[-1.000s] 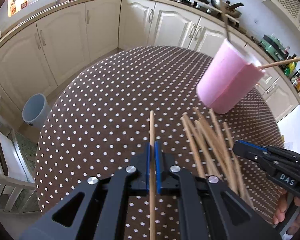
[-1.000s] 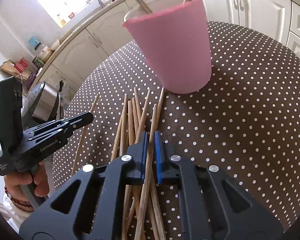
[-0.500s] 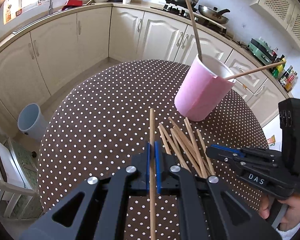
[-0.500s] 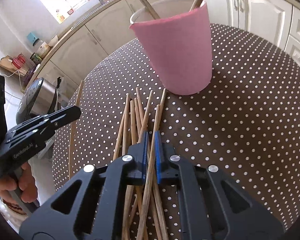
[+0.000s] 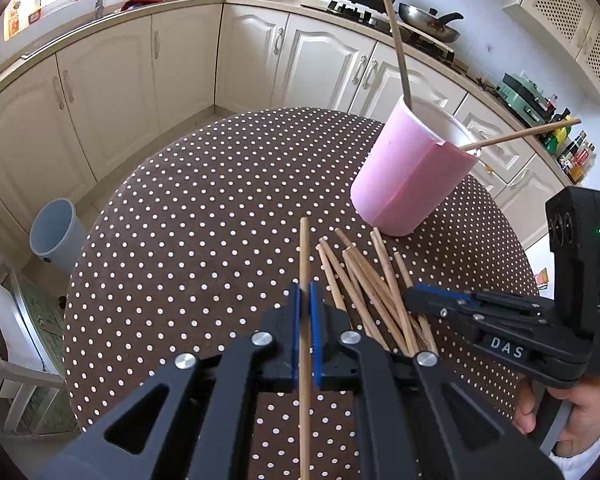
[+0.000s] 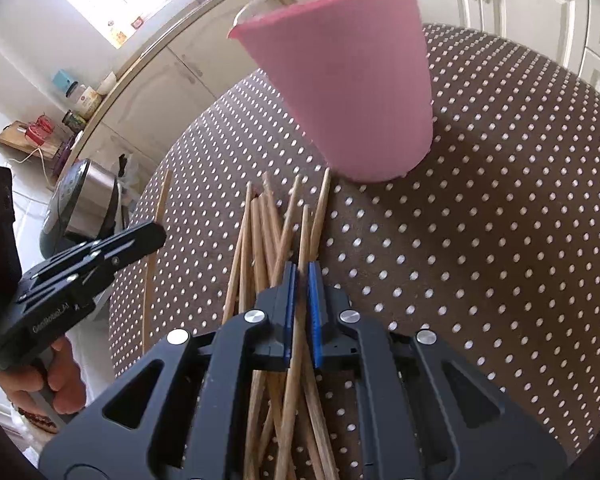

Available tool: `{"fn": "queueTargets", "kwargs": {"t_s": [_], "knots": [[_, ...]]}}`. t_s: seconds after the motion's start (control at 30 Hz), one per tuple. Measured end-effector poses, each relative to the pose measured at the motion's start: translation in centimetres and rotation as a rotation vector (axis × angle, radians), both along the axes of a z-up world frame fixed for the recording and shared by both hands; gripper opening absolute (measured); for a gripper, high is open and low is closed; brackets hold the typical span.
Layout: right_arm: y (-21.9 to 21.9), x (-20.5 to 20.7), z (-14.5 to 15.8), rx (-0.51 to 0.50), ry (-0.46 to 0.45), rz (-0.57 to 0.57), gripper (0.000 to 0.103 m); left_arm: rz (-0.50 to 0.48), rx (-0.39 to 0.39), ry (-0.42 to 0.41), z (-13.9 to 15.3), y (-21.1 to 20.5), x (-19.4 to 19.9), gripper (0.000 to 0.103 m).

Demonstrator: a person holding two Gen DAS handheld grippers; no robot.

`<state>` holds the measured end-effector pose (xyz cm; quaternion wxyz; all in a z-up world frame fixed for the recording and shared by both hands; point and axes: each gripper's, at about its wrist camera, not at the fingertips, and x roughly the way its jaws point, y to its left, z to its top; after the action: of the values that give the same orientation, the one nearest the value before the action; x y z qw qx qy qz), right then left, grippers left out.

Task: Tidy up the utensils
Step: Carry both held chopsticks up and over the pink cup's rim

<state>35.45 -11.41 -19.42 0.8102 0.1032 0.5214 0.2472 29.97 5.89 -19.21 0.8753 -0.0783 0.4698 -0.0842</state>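
Both hand-held grippers hang tilted down over a round table [image 5: 188, 216] in a brown cloth with white dots. The left gripper [image 5: 305, 300] has its blue-padded jaws closed on a single wooden chopstick [image 5: 304, 256], which runs straight out ahead of the pads, apart from the others. Just to its right lies a loose pile of chopsticks [image 5: 364, 276] fanned out on the cloth, their far tips almost at the foot of a pink cup [image 5: 408, 176]. The cup stands upright near the far right edge of the table, and two more chopsticks lean out of it, one steeply up, one slanting off to the right. The right gripper [image 6: 302, 280] sits directly over the pile with its jaws nearly together around one stick [image 6: 300, 248]; it seems pinched, though the other sticks crossing beneath make that hard to be sure of. A grey bin [image 5: 54, 228] stands on the floor beyond the table by the cream cabinets [image 5: 140, 76]
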Motion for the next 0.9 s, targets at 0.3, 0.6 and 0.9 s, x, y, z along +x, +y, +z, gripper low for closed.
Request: {"fn": "queueTargets", "kwargs": {"t_s": [0.3, 0.6, 0.9], "knots": [[-1.5, -1.6, 2.6, -0.003, -0.116, -0.017, 0.006, -0.029, -0.040, -0.041, 1.9, -0.9, -0.7, 0.005], [-3.0, -5.2, 10.5, -0.004, -0.363, -0.042, 0.006, -0.097, -0.078, -0.189, 8.4, -2.7, -3.3, 0.005], [-1.7, -5.0, 11.2, -0.131, -0.309, 0.016, 0.007, -0.127, -0.054, -0.252, 11.6, -4.4, -4.3, 0.005]]}}
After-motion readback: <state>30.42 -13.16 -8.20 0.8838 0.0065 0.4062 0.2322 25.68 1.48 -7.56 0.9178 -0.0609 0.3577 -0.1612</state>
